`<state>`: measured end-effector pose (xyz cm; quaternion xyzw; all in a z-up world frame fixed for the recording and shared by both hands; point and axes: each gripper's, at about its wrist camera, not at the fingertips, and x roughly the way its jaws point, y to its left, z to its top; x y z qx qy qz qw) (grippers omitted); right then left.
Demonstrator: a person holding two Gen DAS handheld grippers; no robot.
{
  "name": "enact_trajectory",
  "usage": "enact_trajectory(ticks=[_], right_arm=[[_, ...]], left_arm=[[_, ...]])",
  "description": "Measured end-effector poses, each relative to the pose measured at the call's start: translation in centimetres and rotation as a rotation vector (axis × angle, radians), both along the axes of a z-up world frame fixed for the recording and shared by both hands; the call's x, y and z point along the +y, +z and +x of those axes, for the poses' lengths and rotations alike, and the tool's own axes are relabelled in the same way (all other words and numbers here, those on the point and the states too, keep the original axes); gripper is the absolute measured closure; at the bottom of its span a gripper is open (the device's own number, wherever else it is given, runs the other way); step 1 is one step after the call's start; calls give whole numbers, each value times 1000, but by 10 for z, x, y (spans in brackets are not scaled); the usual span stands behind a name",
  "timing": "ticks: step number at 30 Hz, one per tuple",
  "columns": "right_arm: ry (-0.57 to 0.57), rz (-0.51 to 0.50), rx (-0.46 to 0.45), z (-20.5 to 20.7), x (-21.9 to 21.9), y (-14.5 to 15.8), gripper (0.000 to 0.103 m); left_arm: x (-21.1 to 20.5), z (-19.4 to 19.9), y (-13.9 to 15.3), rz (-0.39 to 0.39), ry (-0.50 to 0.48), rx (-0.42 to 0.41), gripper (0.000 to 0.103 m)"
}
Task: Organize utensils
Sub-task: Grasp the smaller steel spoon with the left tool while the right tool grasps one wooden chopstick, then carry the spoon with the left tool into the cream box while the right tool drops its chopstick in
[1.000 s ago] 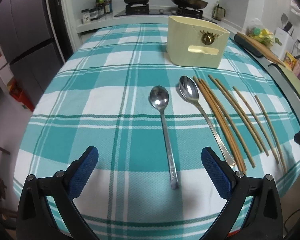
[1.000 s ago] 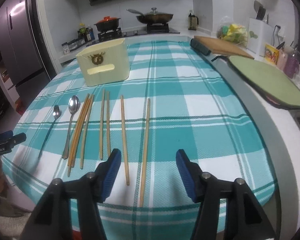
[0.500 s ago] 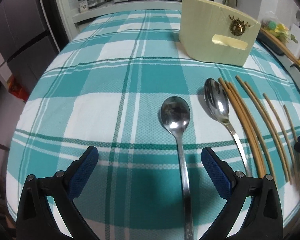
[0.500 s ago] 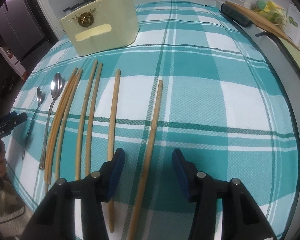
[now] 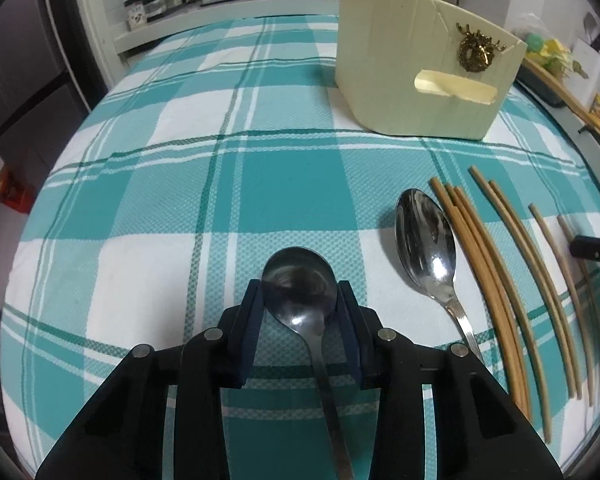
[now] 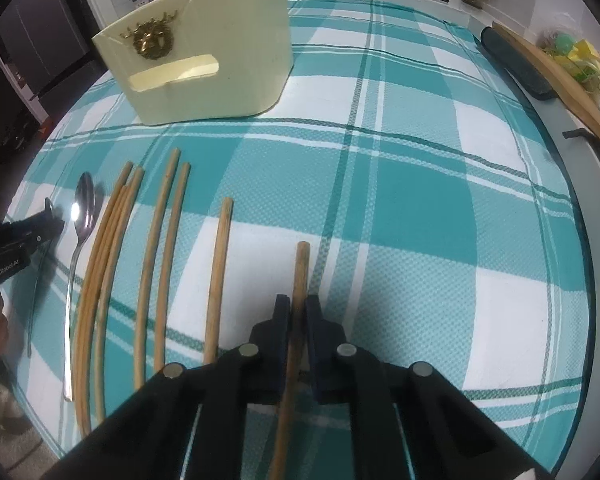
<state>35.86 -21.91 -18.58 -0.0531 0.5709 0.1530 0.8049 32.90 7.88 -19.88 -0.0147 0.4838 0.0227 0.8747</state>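
Spoon (image 5: 299, 288), the smaller one, lies low in the left wrist view, its bowl pinched between the just-closed left gripper (image 5: 299, 304); a larger spoon (image 5: 426, 240) rests to its right. In the right wrist view, the right gripper (image 6: 298, 312), bottom centre, has just clamped the rightmost chopstick (image 6: 300, 272).
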Motion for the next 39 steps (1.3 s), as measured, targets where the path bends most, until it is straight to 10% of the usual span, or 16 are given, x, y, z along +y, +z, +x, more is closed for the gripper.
enact_trajectory(ticks=[21,39], right_arm=[[-18,228,-432,-68,-6,183,96],[12,274,-778,20,46,304,96]], left_arm=[[16,-66,172,-155,-83,-399,67],[6,47,286,-178,-99,-561,67]])
